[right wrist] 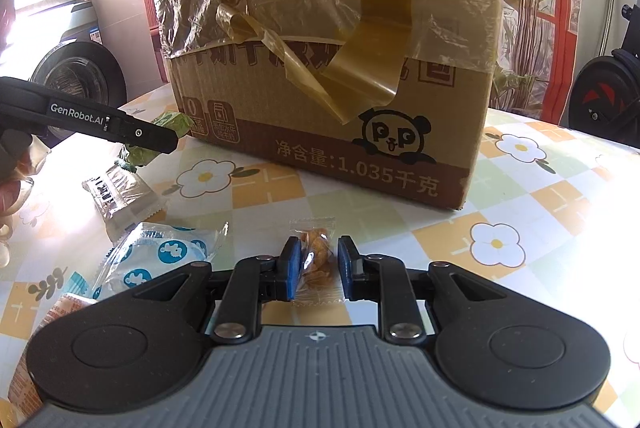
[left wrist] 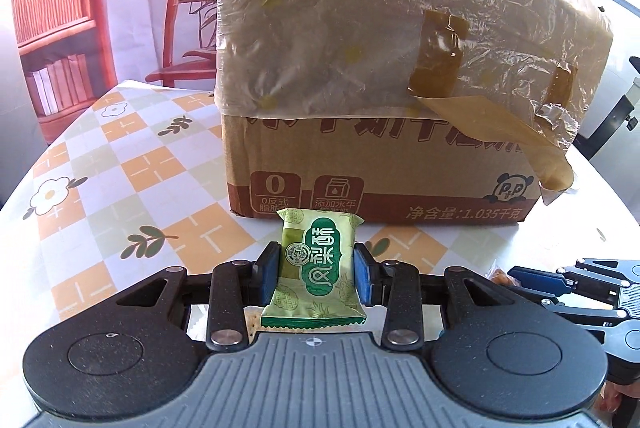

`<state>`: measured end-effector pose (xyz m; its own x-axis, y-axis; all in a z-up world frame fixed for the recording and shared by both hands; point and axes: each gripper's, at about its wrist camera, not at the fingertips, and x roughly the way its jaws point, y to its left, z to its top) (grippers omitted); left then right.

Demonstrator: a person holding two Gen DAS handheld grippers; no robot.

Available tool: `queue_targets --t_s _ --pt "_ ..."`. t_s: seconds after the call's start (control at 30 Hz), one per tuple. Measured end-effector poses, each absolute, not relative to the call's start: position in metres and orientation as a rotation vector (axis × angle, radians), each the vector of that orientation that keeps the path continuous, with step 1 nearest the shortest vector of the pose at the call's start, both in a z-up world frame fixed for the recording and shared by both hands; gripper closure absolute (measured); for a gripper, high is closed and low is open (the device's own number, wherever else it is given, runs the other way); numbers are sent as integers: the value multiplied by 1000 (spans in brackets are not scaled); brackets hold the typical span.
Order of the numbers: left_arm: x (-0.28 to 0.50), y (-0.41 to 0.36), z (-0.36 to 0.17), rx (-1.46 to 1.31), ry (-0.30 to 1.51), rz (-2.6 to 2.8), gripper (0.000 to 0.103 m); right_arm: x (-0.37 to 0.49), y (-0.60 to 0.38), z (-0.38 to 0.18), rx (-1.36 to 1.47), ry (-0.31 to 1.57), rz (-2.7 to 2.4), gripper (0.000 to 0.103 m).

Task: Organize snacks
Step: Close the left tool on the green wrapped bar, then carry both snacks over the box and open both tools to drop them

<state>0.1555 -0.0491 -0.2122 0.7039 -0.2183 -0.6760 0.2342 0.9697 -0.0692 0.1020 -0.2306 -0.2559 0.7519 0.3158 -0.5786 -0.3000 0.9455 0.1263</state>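
My left gripper (left wrist: pixel 316 270) is shut on a green snack packet (left wrist: pixel 314 268), held upright just in front of the cardboard box (left wrist: pixel 380 76). The same gripper shows from the side in the right wrist view (right wrist: pixel 160 140), with the green packet (right wrist: pixel 174 122) in it. My right gripper (right wrist: pixel 318 268) has its blue pads on either side of a small clear packet of brown snack (right wrist: pixel 316 254) that lies on the table; the pads look close to it but a gap shows on the right. The right gripper also shows in the left wrist view (left wrist: pixel 532 276).
The box (right wrist: pixel 328 40), wrapped in plastic film and peeling brown tape, stands on the flower-patterned tablecloth (right wrist: pixel 520 188). Loose packets lie at left: a clear and silver one (right wrist: pixel 124 194), a blue and white one (right wrist: pixel 156 260), an orange one (right wrist: pixel 60 312). A red chair (left wrist: pixel 192 8) stands behind.
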Motion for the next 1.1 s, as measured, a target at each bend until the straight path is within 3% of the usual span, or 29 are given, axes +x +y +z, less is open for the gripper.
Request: queue_targets --t_s 0.6,1.1 --pt "134 -33 -187 1 700 -239 63 99 -231 -252 34 651 335 82" --pt "107 -20 -135 -88 582 -266 63 51 -239 -176 20 397 324 82"
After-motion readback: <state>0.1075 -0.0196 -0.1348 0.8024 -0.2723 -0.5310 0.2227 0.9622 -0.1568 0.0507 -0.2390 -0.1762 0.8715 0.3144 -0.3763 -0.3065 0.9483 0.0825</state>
